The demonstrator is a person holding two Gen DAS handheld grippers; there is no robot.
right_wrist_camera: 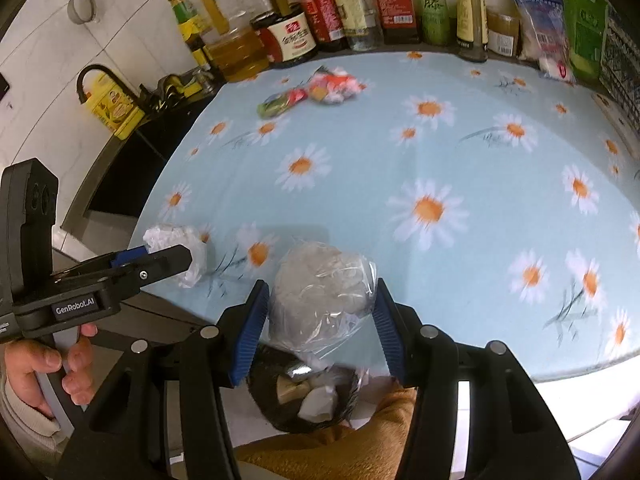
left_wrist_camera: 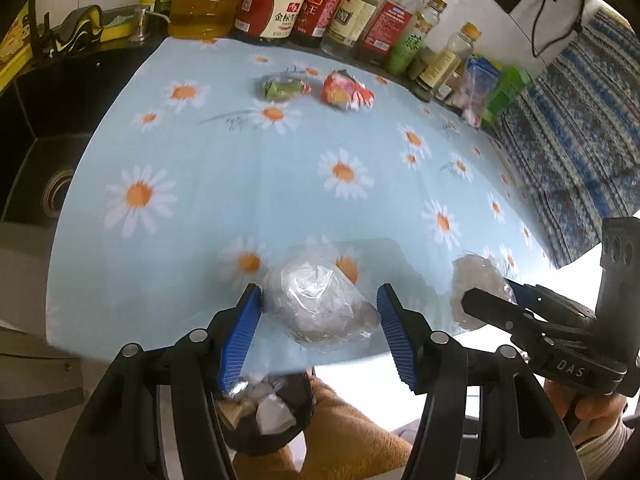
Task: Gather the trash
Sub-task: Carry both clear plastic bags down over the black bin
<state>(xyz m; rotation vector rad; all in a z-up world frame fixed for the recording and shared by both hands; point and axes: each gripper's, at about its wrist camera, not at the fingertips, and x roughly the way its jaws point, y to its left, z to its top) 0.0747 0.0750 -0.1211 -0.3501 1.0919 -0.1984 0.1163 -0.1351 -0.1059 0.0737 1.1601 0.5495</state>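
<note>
Daisy-patterned surface (left_wrist_camera: 280,184) is carrying two wrappers (left_wrist_camera: 348,90) far from the bin (right_wrist_camera: 308,396); each hand-held gripper, left (left_wrist_camera: 320,320) and right (right_wrist_camera: 320,320), is grasping a plastic-wrapped wad (left_wrist_camera: 316,304), (right_wrist_camera: 320,296) above the bin, likely needing release next.

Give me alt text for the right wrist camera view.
The right gripper clamps a crumpled clear plastic wad above a dark trash bin at the edge of a daisy-print tablecloth. The left gripper holds another wad; two colourful wrappers lie near bottles.

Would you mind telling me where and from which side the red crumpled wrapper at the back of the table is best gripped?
Probably the raised crumpled middle of the red wrapper, from above: it lies free on the tablecloth, with the green wrapper close on one side.
</note>
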